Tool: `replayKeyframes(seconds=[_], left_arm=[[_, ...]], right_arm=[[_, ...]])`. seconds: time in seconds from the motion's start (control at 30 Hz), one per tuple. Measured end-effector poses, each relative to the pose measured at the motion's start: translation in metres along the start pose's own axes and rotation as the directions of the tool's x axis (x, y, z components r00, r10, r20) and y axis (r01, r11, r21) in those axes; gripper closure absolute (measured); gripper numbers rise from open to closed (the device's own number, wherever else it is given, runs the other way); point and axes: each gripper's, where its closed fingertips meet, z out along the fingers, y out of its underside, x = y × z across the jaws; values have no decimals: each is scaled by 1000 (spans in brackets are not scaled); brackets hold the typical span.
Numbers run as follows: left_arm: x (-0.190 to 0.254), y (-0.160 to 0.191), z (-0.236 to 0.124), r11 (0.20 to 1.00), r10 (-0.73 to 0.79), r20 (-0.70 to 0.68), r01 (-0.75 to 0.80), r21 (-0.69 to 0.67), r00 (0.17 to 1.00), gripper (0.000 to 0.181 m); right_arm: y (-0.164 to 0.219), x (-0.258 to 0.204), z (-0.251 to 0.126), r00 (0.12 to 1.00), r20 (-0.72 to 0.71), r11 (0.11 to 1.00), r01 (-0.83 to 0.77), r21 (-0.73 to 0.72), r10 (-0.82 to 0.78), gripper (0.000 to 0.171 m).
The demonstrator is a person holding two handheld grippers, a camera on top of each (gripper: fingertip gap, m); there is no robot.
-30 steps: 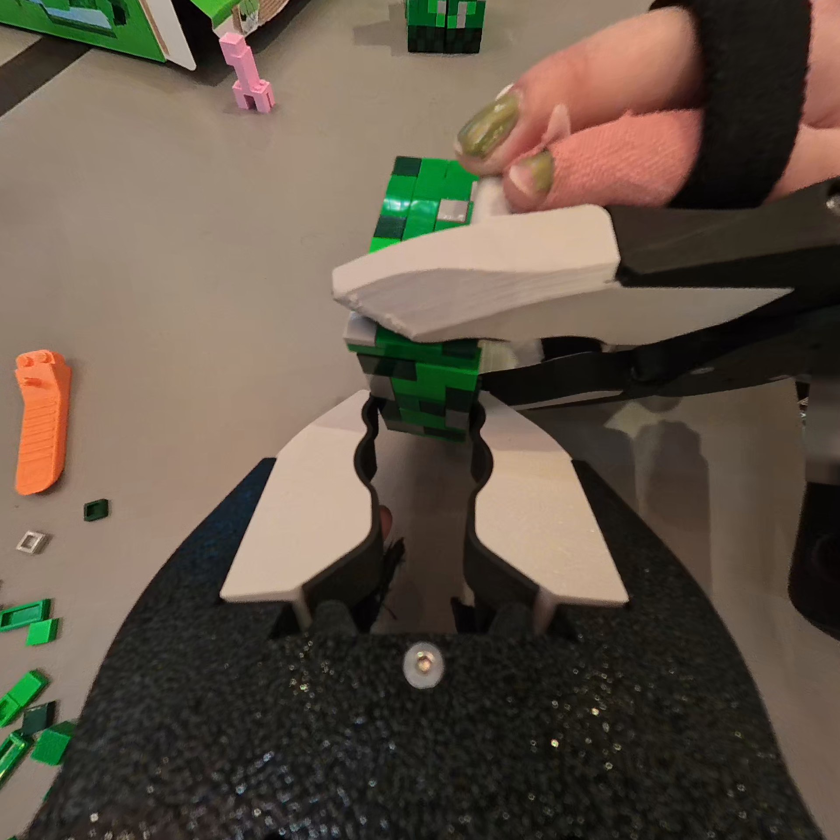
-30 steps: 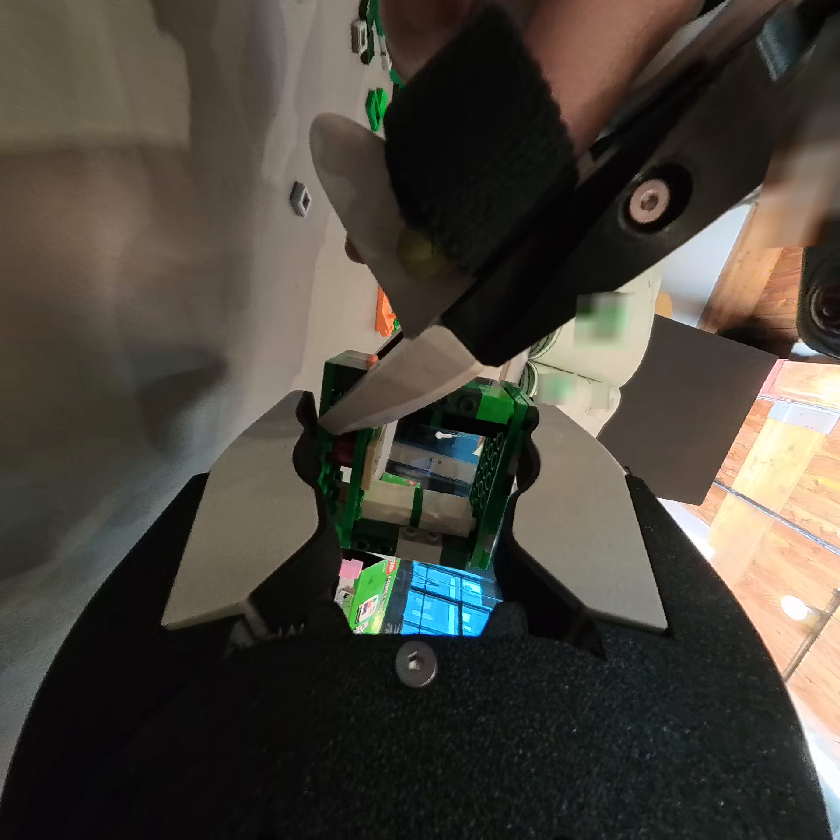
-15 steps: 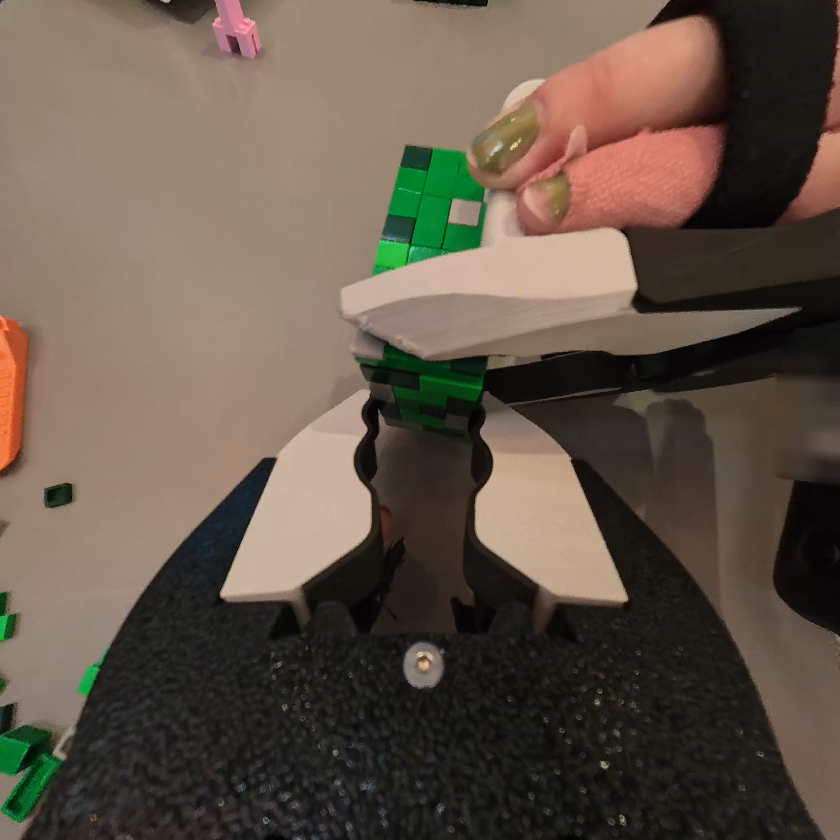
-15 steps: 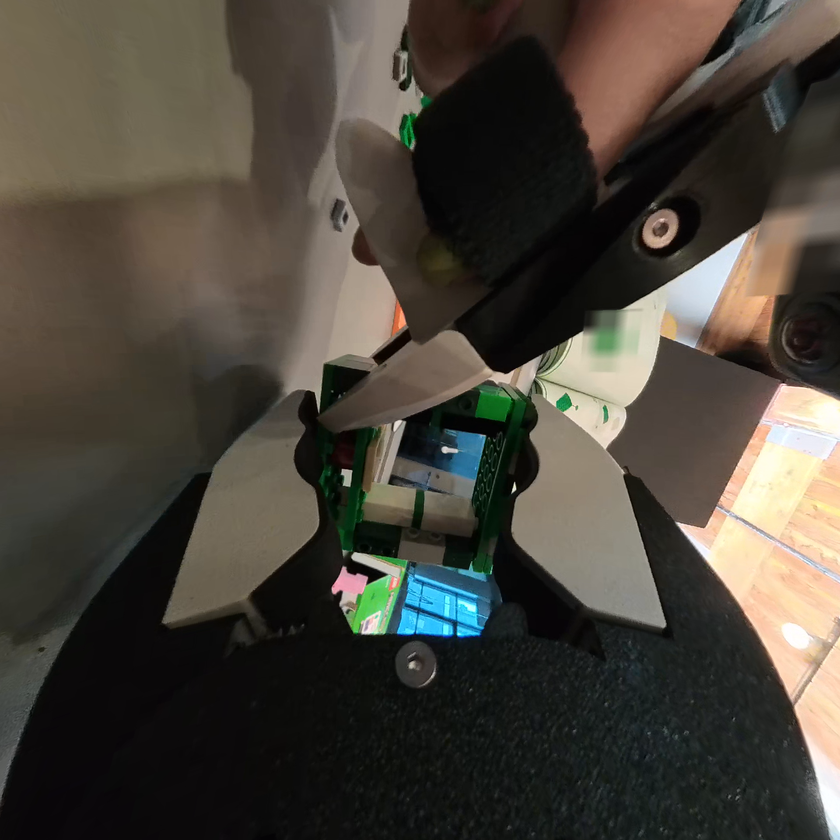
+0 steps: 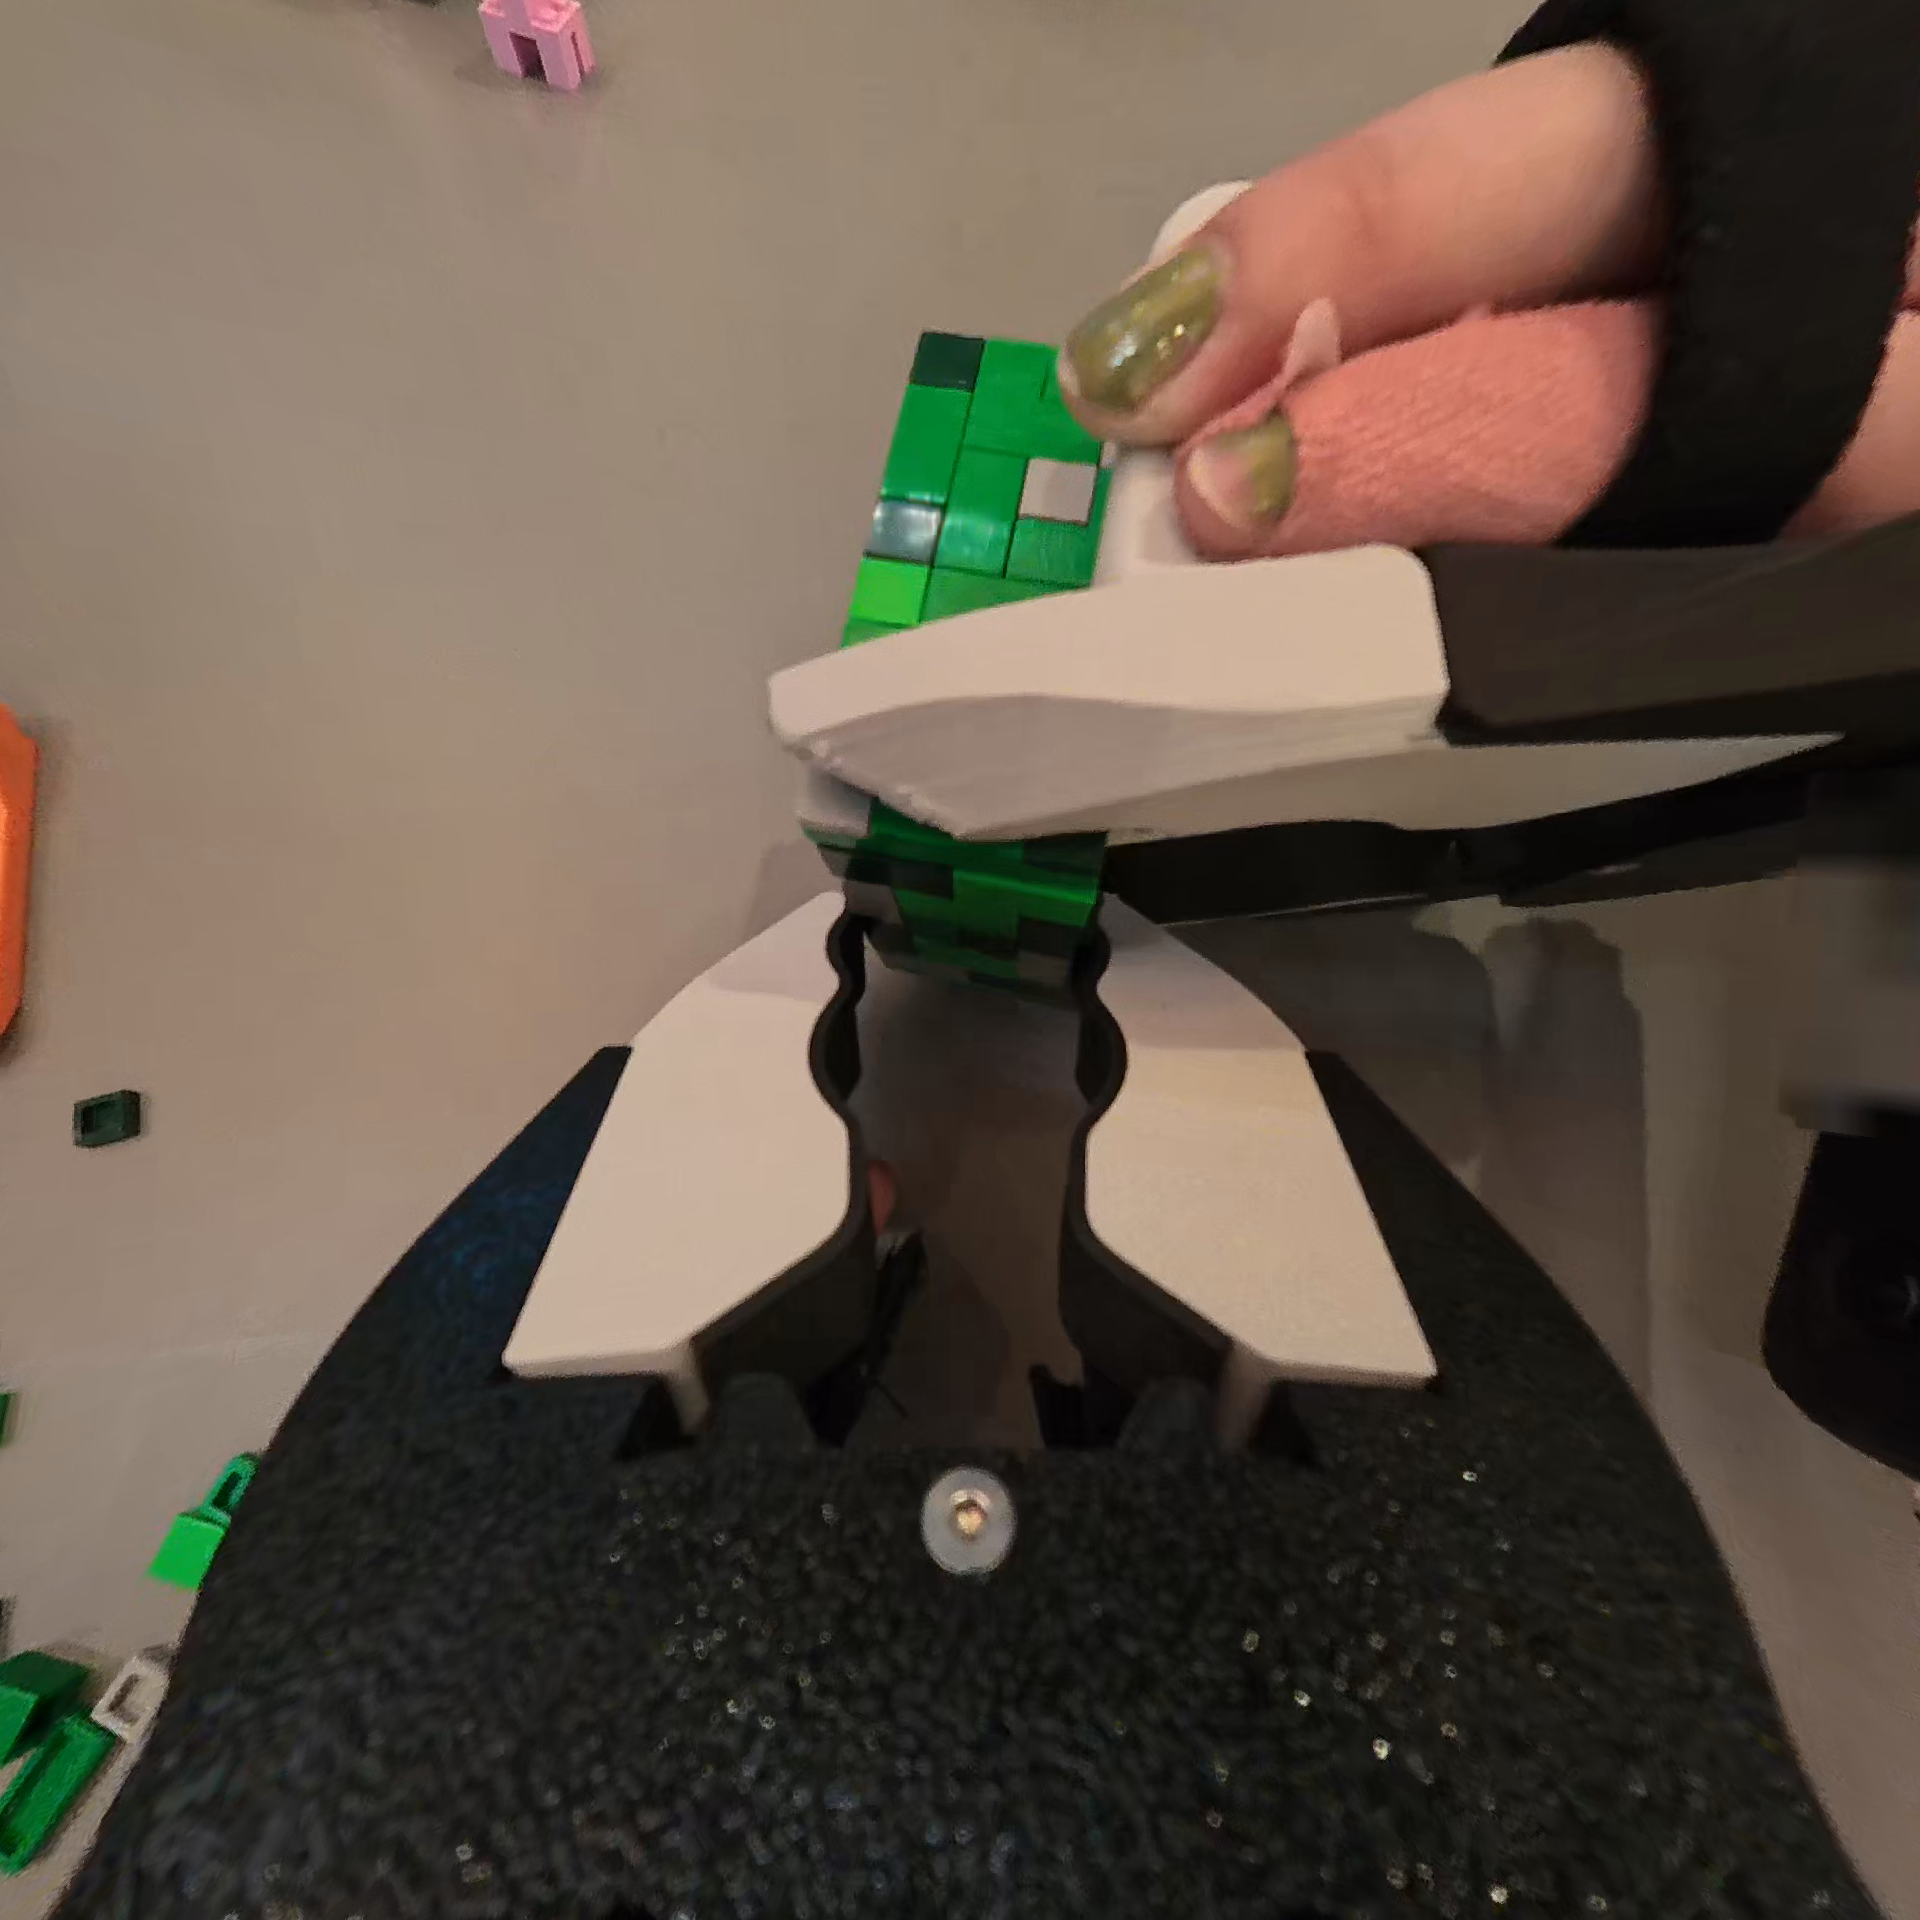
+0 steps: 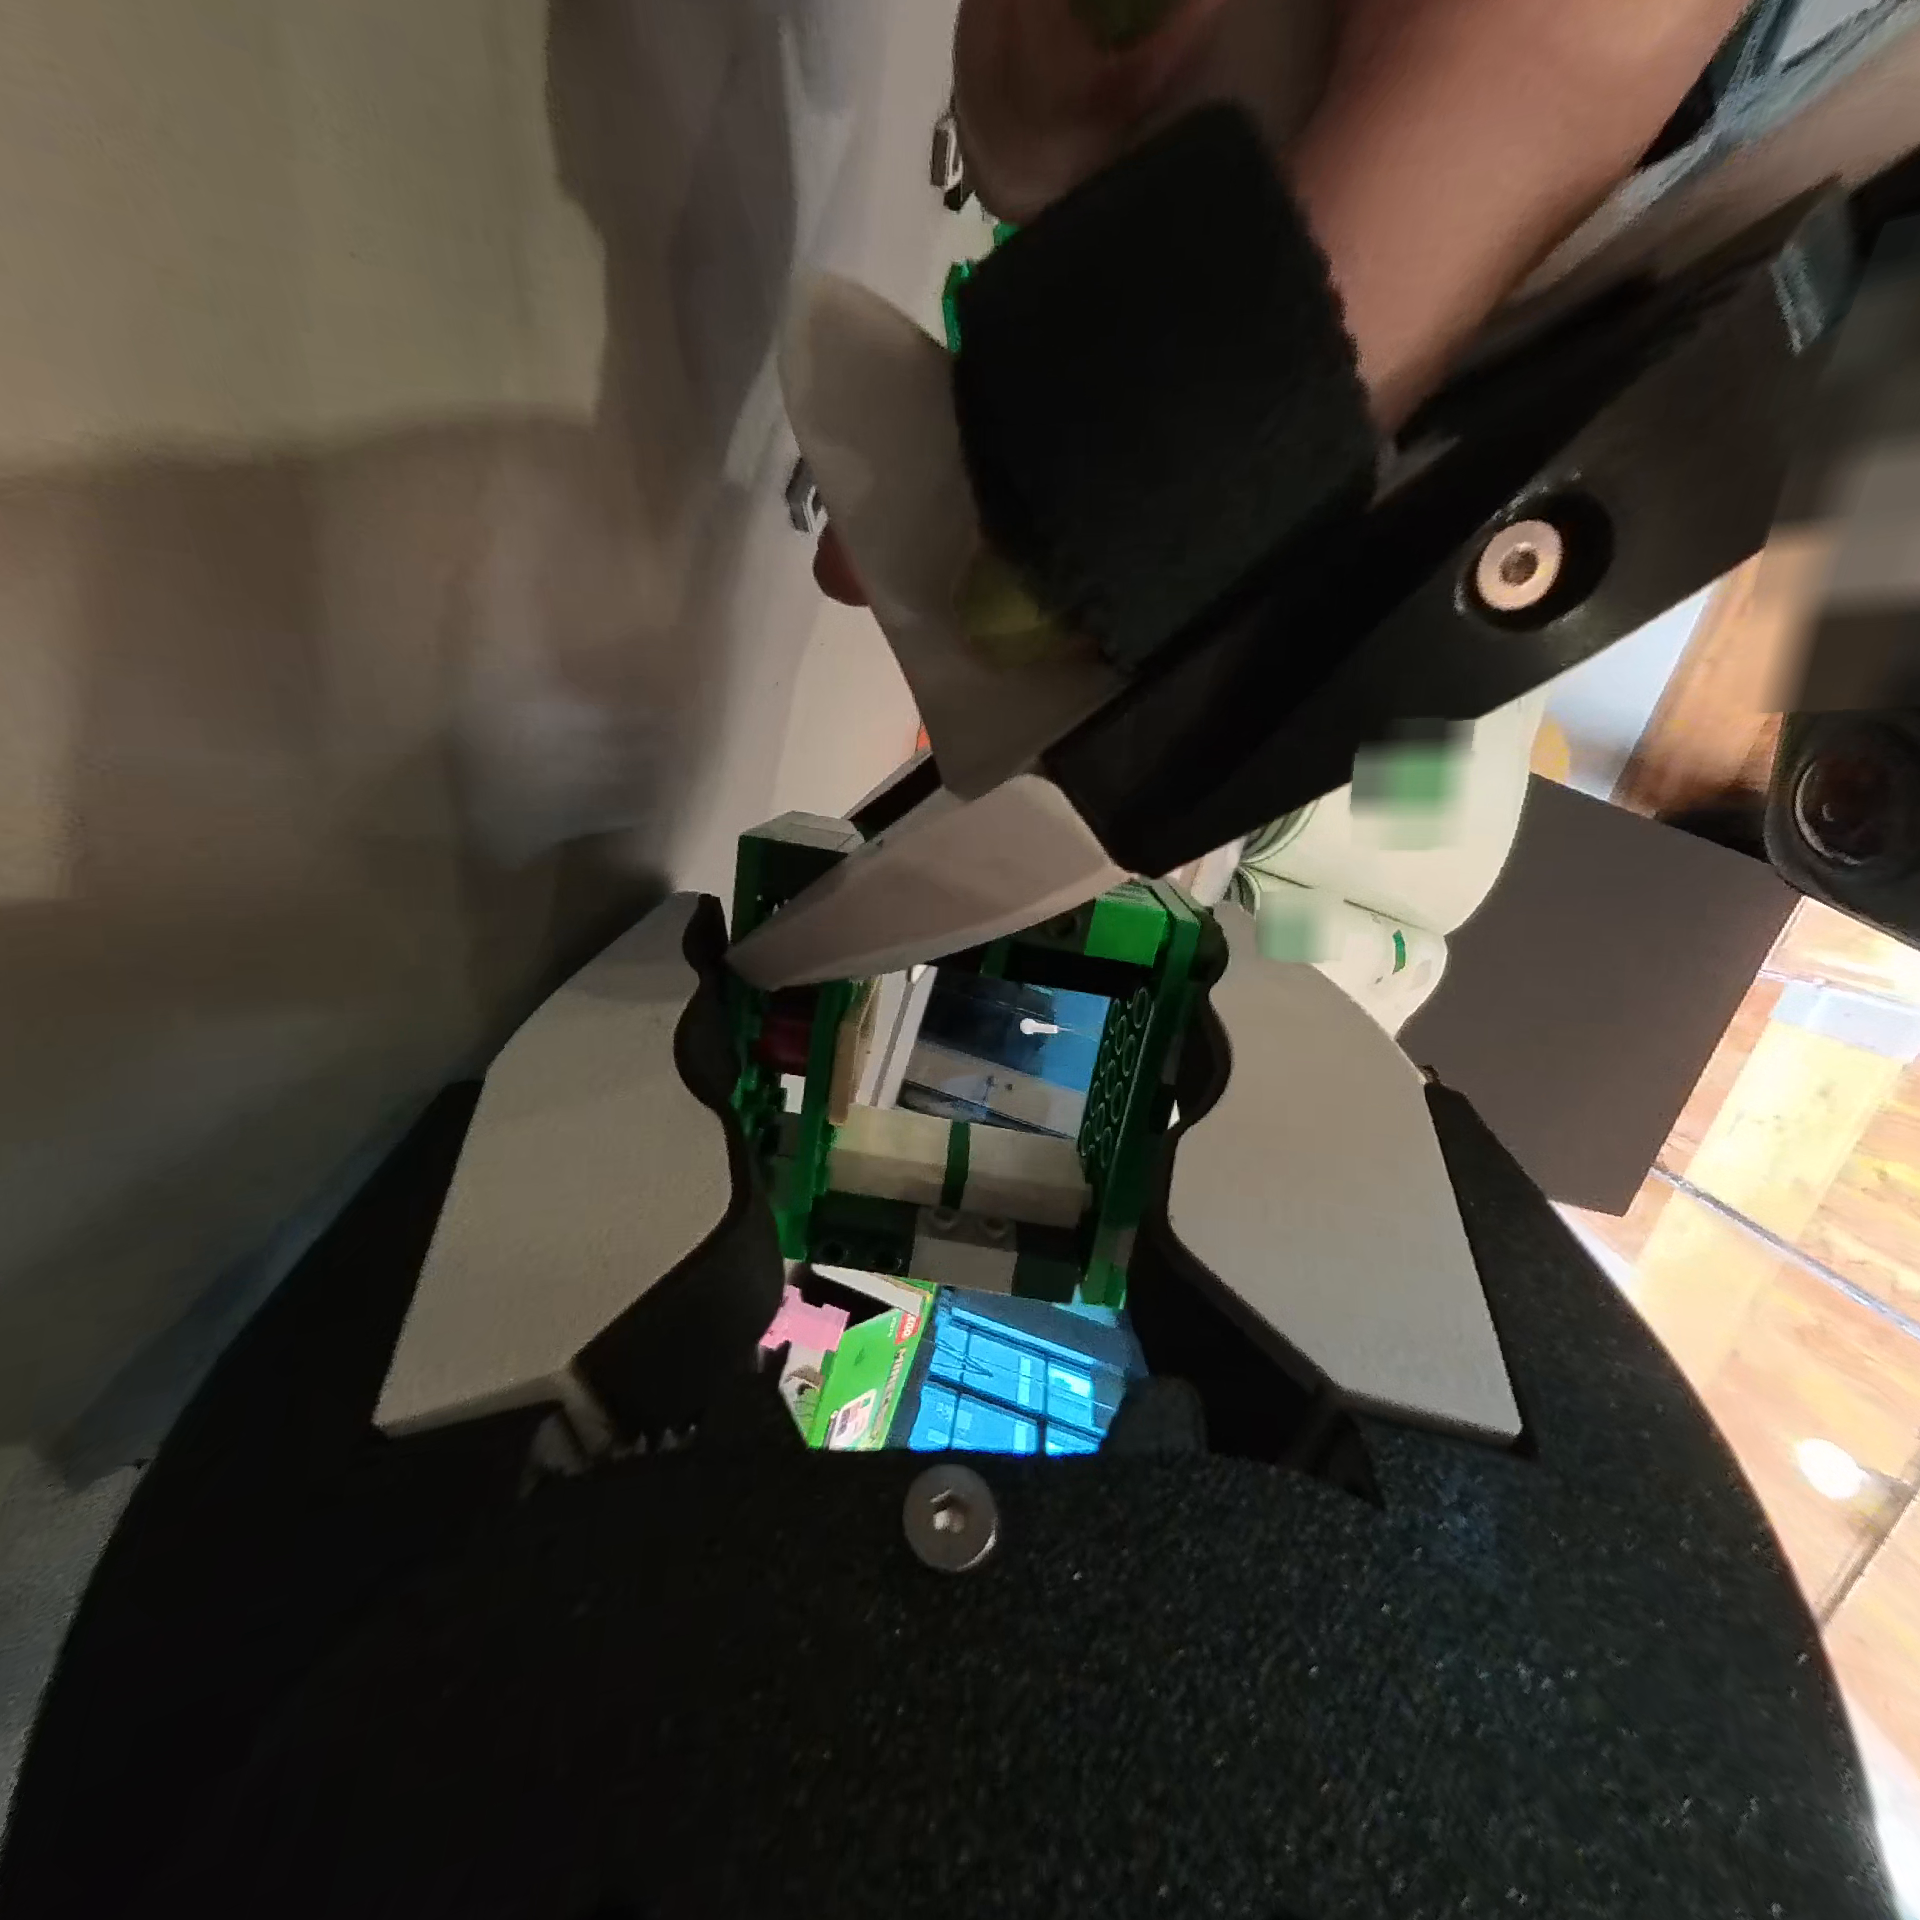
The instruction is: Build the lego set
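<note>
From my left wrist view, starting at the far left, the orange brick separator (image 5: 12, 873) has slid almost off the edge over the last second, and the loose green pieces (image 5: 197, 1527) now sit lower in the frame, so I have swung the whole rig rather than touched anything on the grey table (image 5: 416, 520). The pink pig figure (image 5: 535, 36) has likewise climbed to the top edge.

In the middle, my left gripper (image 5: 971, 951) is closed on the near end of the green pixel-patterned lego block (image 5: 982, 914), just as it was a second ago; only the fingertips pinch it. Further right, the right gripper (image 5: 935, 790) crosses in from the side and clamps the same block across its width, with a hand (image 5: 1403, 343) resting on top. The far end of the block now shows more of its tiled face, so it has tilted a little.

In the right wrist view, the right gripper (image 6: 956, 997) squeezes the block (image 6: 961, 1101) by its side walls and I look into its hollow inside; the left gripper's finger (image 6: 914, 904) lies across its top corner.

My reading: both grips held through the turn, so I am re-orienting the assembly, not adding a piece yet.
</note>
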Motion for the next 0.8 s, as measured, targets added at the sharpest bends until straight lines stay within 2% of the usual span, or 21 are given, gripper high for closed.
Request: replayKeyframes(seconds=[0.47,0.63,0.8], left_arm=[[0,1,1,1000,-12,3,12,-6,1000,143],[0,1,2,999,-45,6,45,-7,999,143],[1,2,3,998,-54,18,54,-15,998,142]], right_arm=[[-1,0,0,1000,3,1000,30,-1,-30,91],[1,0,-1,998,0,996,64,-63,-64,90],[0,0,-1,995,5,993,98,-66,-98,90]])
